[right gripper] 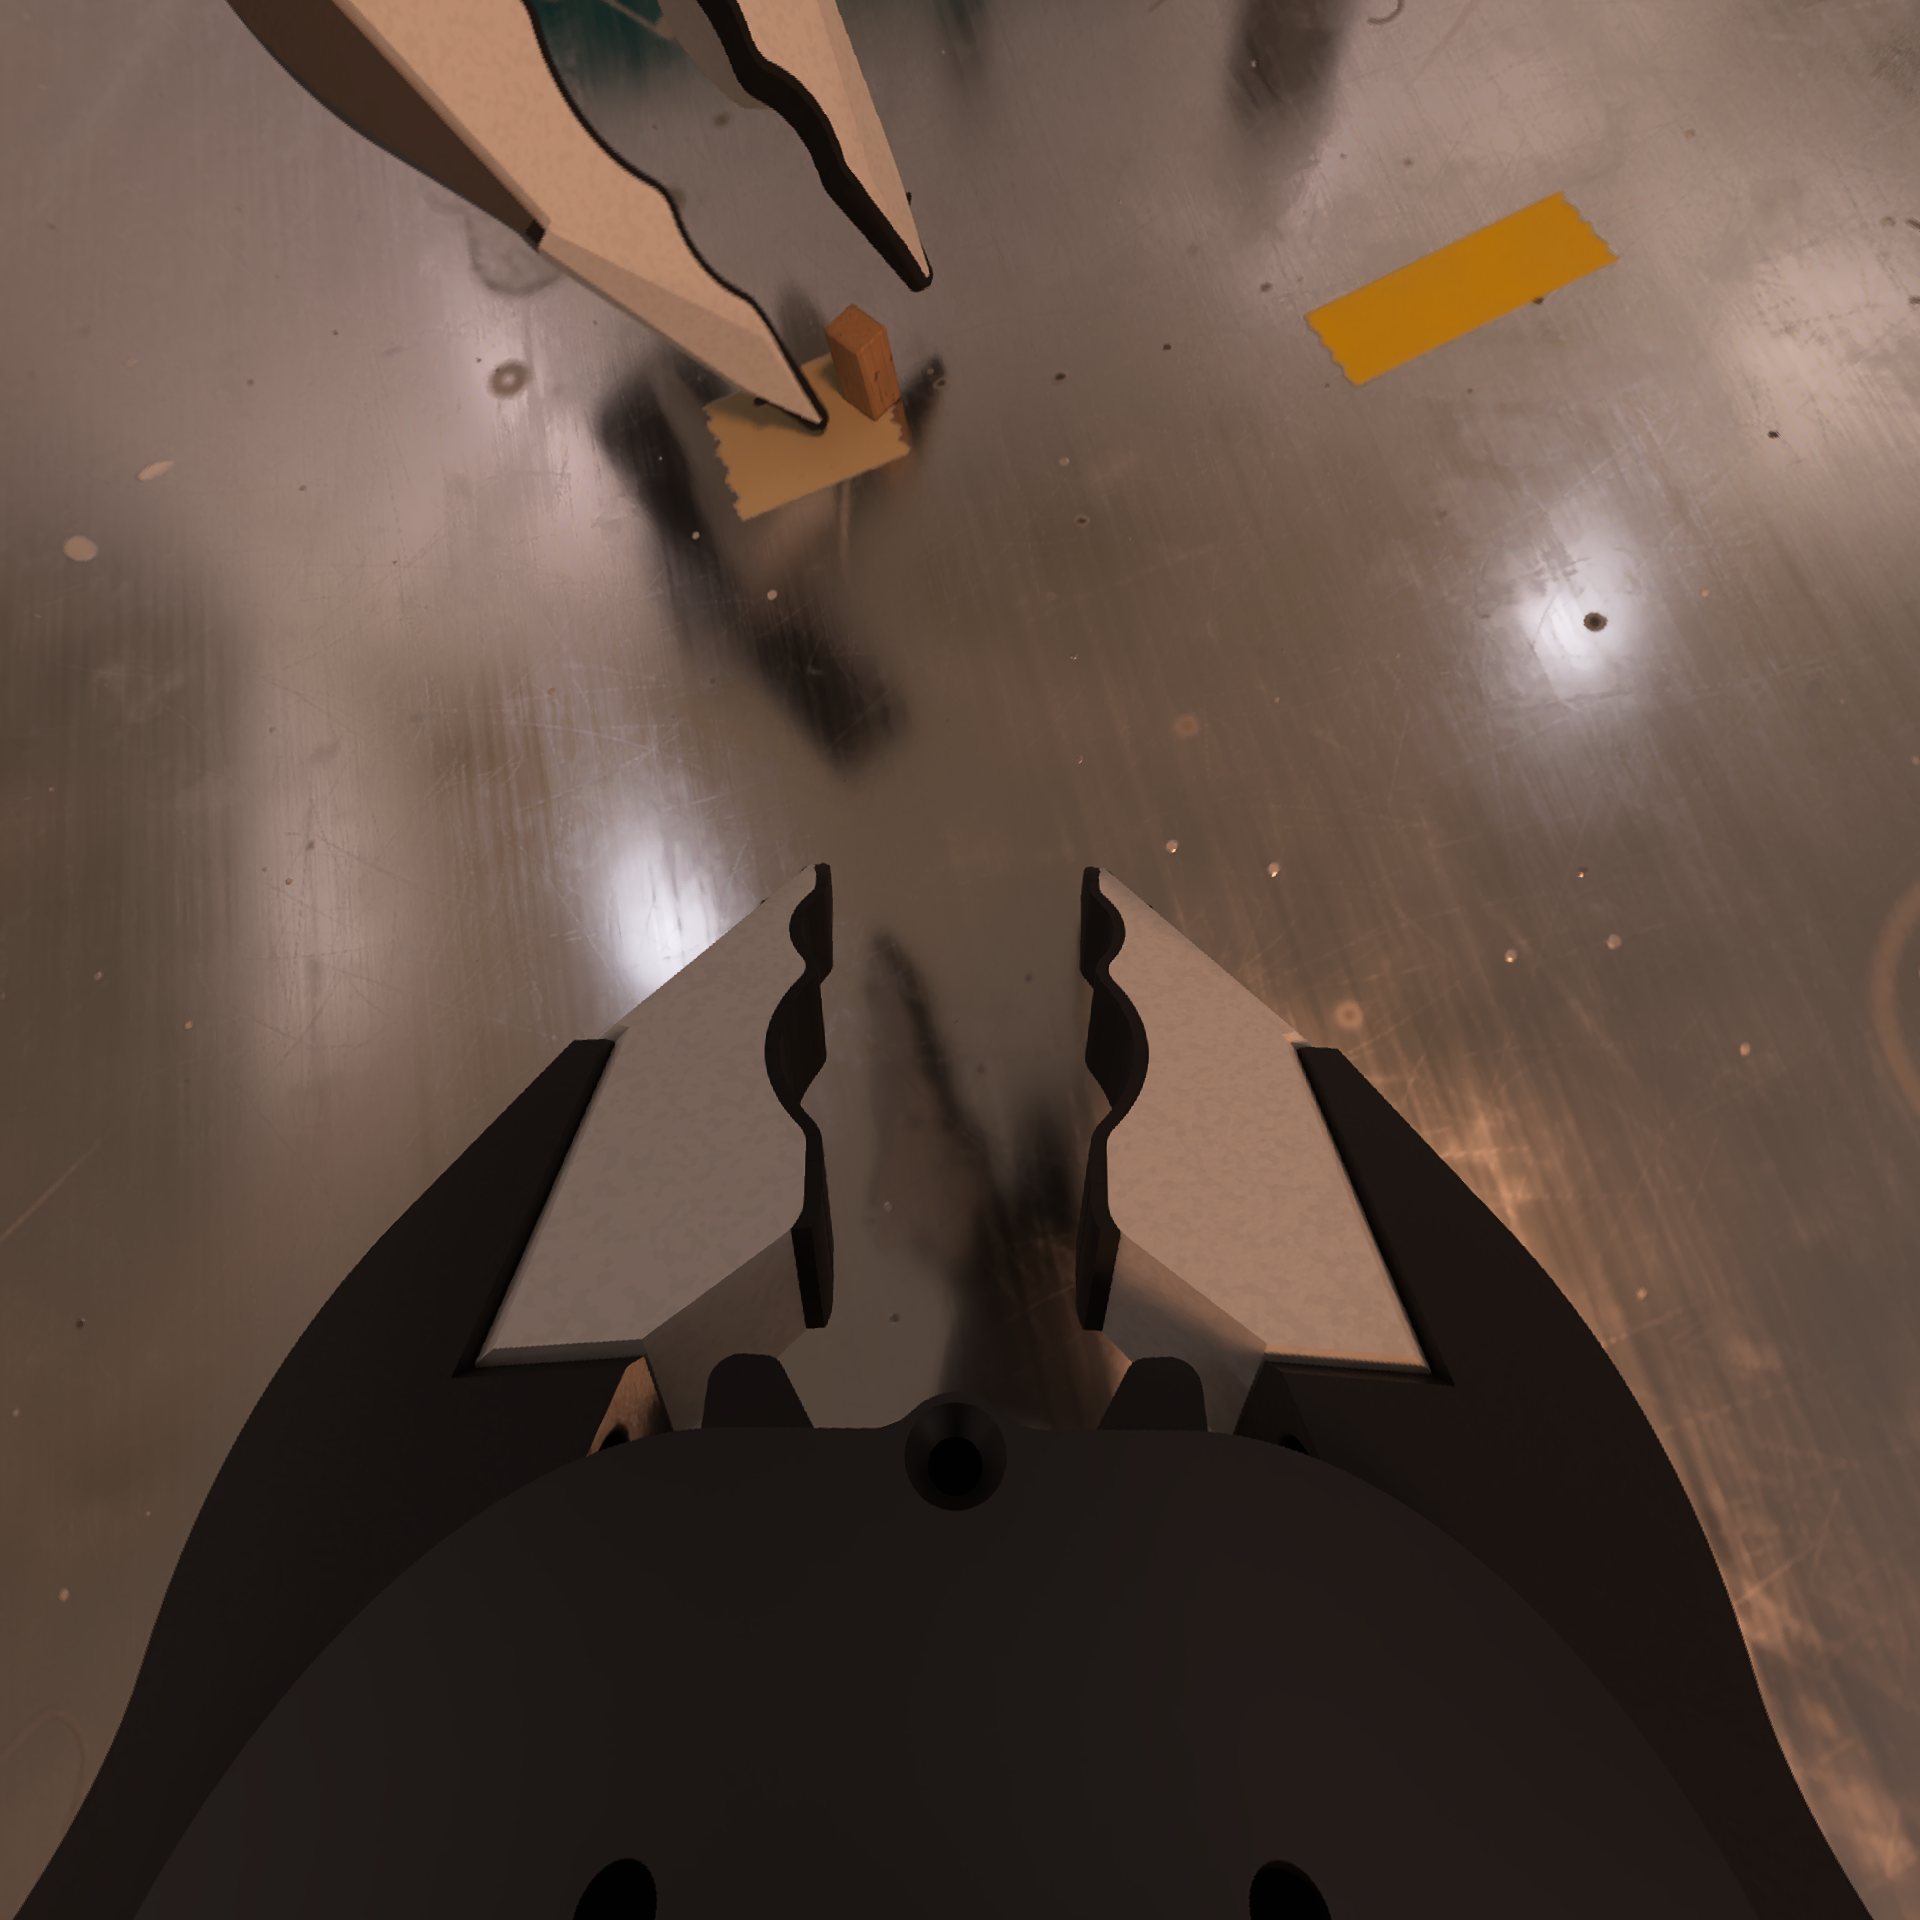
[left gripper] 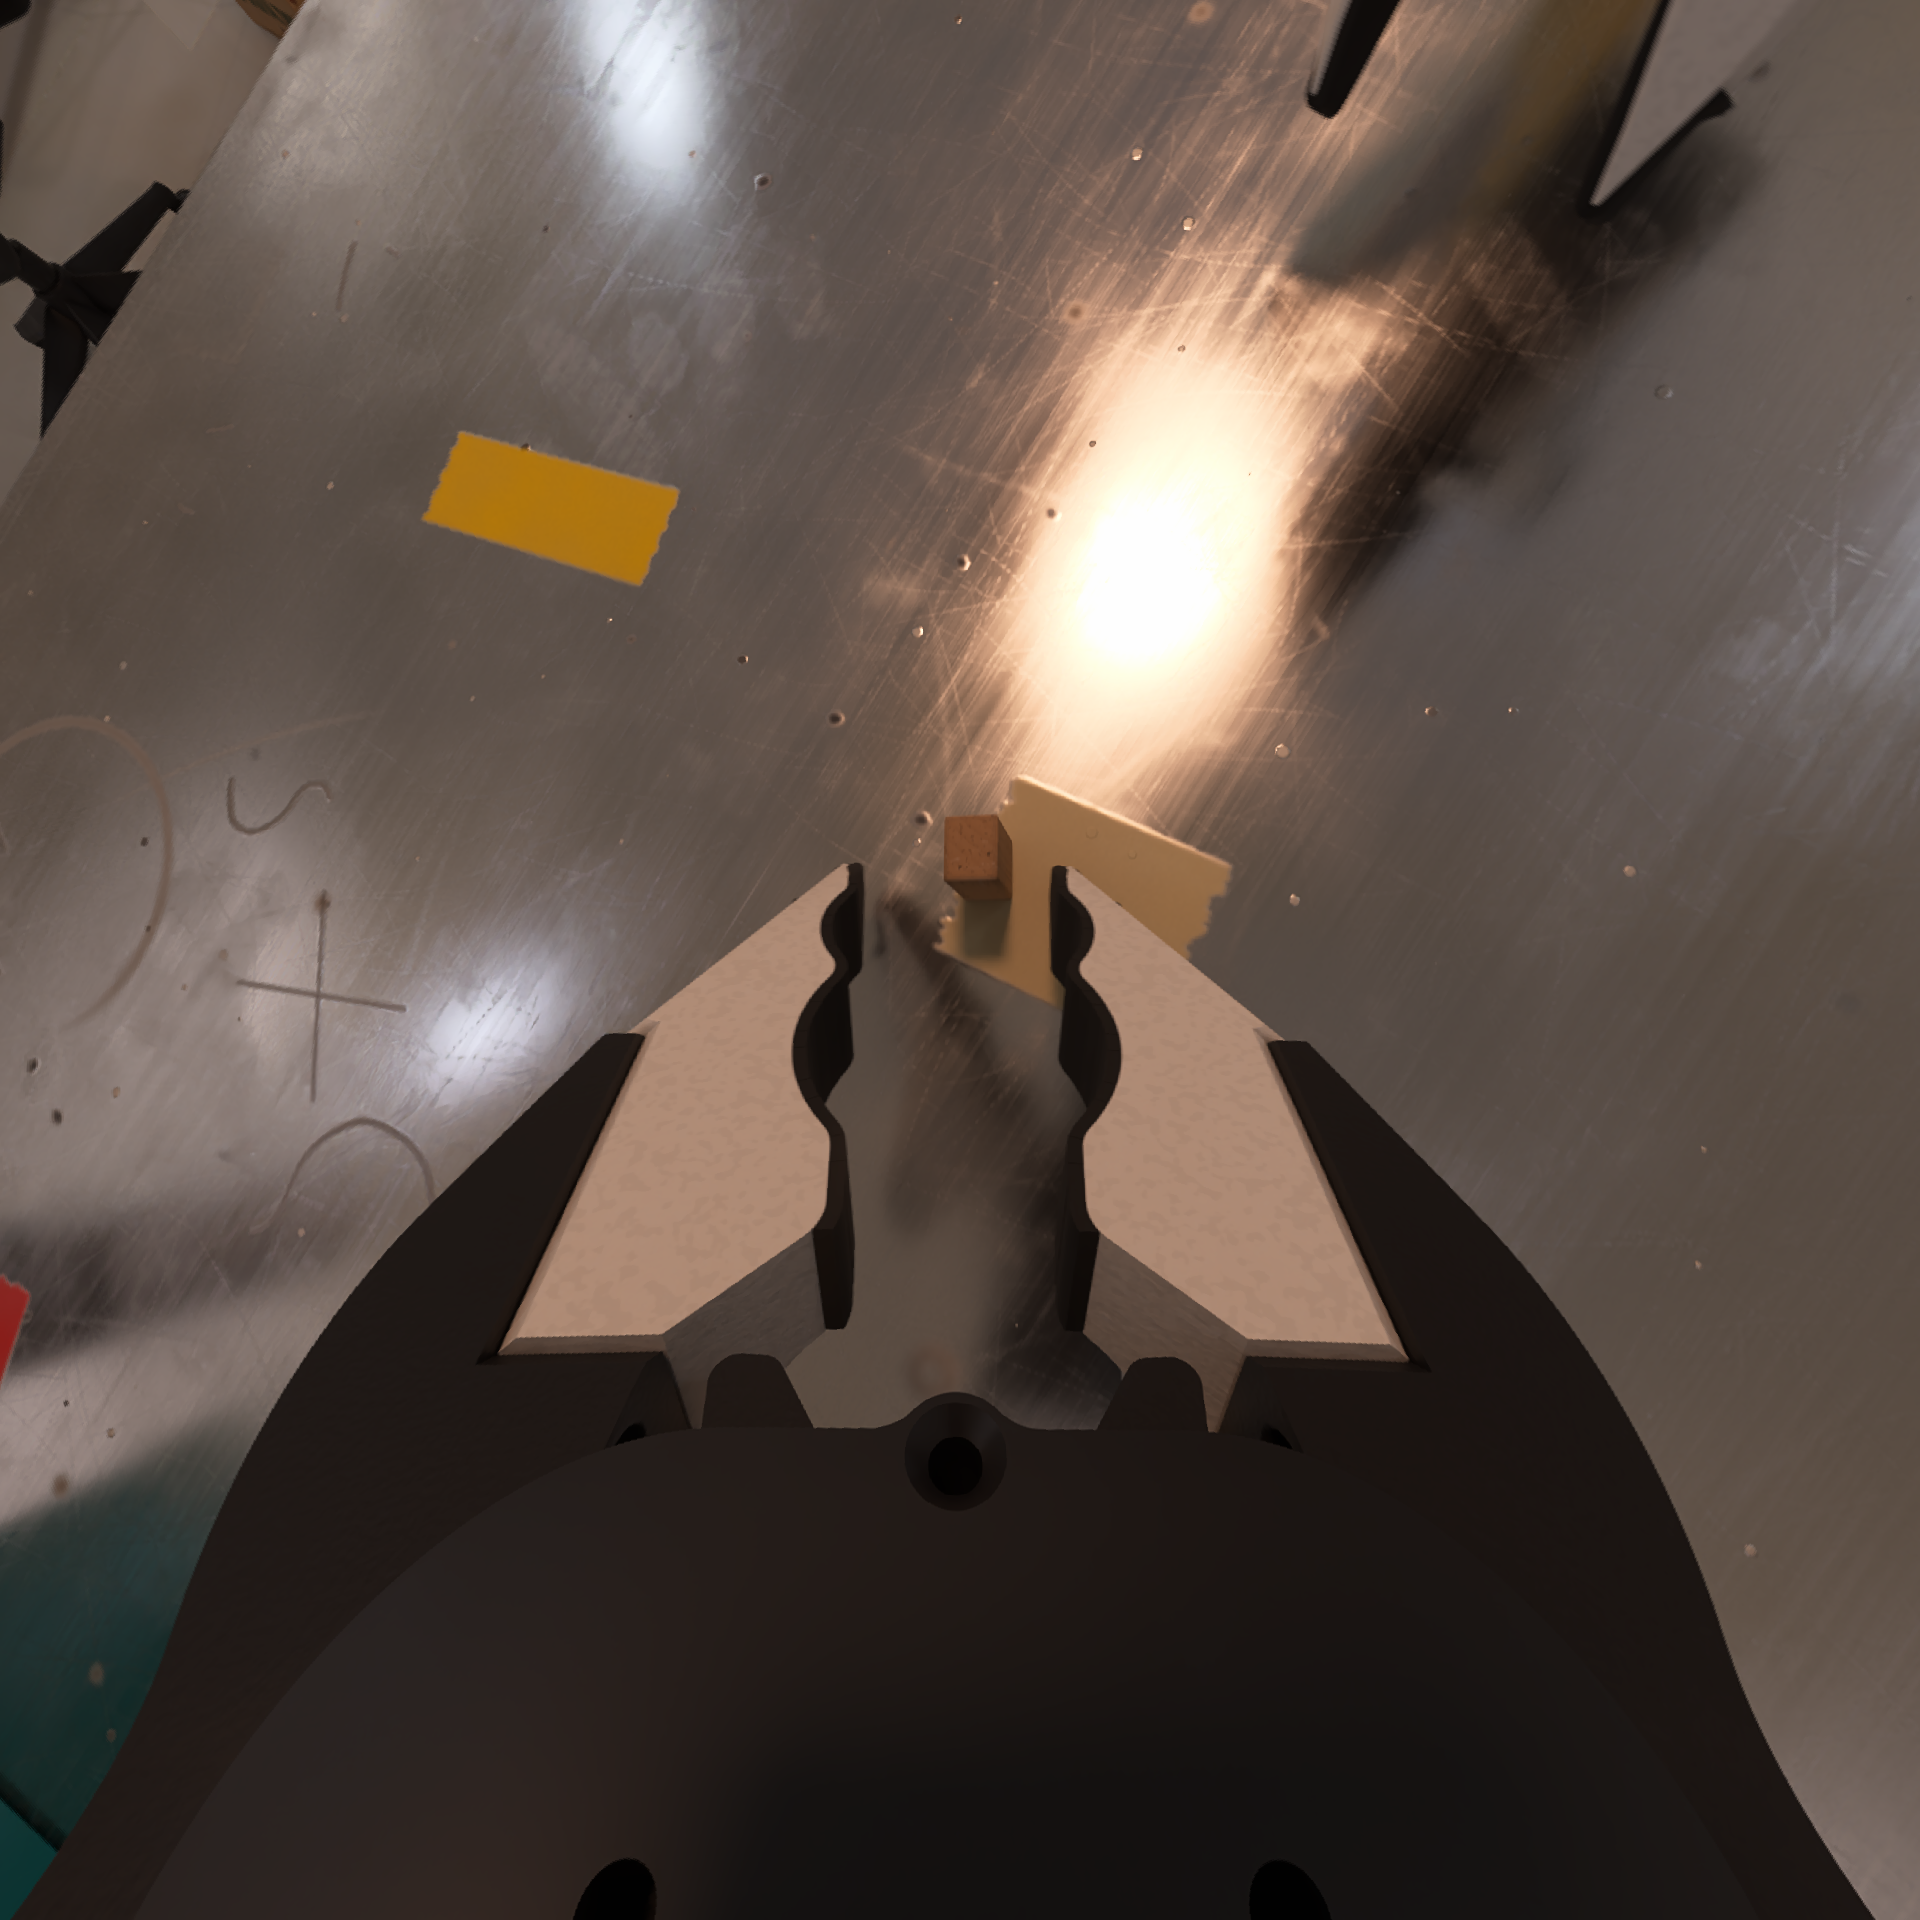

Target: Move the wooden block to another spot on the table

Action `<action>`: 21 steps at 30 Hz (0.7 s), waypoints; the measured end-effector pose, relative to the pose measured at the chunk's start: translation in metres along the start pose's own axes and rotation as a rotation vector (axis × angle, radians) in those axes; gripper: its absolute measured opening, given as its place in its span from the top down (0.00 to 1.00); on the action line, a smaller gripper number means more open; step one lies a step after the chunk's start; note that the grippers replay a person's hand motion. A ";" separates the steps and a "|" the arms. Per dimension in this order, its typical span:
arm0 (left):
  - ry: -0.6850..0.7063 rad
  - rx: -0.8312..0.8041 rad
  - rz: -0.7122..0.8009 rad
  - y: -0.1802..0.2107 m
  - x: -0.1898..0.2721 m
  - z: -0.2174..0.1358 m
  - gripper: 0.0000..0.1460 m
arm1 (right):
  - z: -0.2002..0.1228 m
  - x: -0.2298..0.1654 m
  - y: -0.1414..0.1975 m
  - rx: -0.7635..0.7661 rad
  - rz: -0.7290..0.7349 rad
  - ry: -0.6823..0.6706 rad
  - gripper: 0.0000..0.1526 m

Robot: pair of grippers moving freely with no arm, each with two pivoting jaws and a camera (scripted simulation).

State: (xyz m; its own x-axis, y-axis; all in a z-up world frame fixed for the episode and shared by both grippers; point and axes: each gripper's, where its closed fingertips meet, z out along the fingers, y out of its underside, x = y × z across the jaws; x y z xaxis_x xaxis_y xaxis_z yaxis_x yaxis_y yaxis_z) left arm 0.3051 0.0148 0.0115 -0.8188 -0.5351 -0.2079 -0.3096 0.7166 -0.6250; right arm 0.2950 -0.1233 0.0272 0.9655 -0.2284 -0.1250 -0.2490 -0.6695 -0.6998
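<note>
A small brown wooden block (left gripper: pixel 977 858) stands upright on the scratched metal table (left gripper: pixel 623 831), at the edge of a cream tape patch (left gripper: pixel 1122 883). My left gripper (left gripper: pixel 956 883) is open, its tips just short of the block, which lies in line with the gap. In the right wrist view the block (right gripper: pixel 860 362) stands on the cream patch (right gripper: pixel 800 457) with the left gripper (right gripper: pixel 873 348) coming down from the top, one finger on either side. My right gripper (right gripper: pixel 956 883) is open and empty, well back from the block.
A yellow tape strip (left gripper: pixel 553 517) lies on the table to the far left of the block; it also shows in the right wrist view (right gripper: pixel 1460 289). Pen marks (left gripper: pixel 317 997) are drawn at left. A red and teal thing (left gripper: pixel 10 1320) is at the left edge.
</note>
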 end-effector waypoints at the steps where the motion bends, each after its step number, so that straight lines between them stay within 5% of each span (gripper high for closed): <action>1: 0.001 -0.005 0.002 -0.001 0.000 0.001 0.79 | -0.001 -0.002 0.001 -0.004 0.003 0.016 0.69; 4: 0.029 -0.020 -0.007 -0.004 0.003 0.006 0.94 | -0.006 -0.008 0.003 0.012 0.013 0.037 0.69; 13: 0.012 0.078 0.073 -0.057 0.001 0.030 0.94 | -0.025 -0.011 0.008 0.118 0.062 0.074 0.70; 21: -0.021 -0.026 -0.077 -0.116 -0.041 0.101 0.94 | -0.029 -0.014 0.010 0.150 0.066 0.089 0.72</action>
State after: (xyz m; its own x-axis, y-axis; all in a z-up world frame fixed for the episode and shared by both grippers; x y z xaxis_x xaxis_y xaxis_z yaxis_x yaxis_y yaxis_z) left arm 0.4233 -0.0913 0.0164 -0.7819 -0.5980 -0.1758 -0.3838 0.6842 -0.6202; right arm 0.2765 -0.1468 0.0427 0.9353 -0.3341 -0.1162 -0.2909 -0.5394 -0.7902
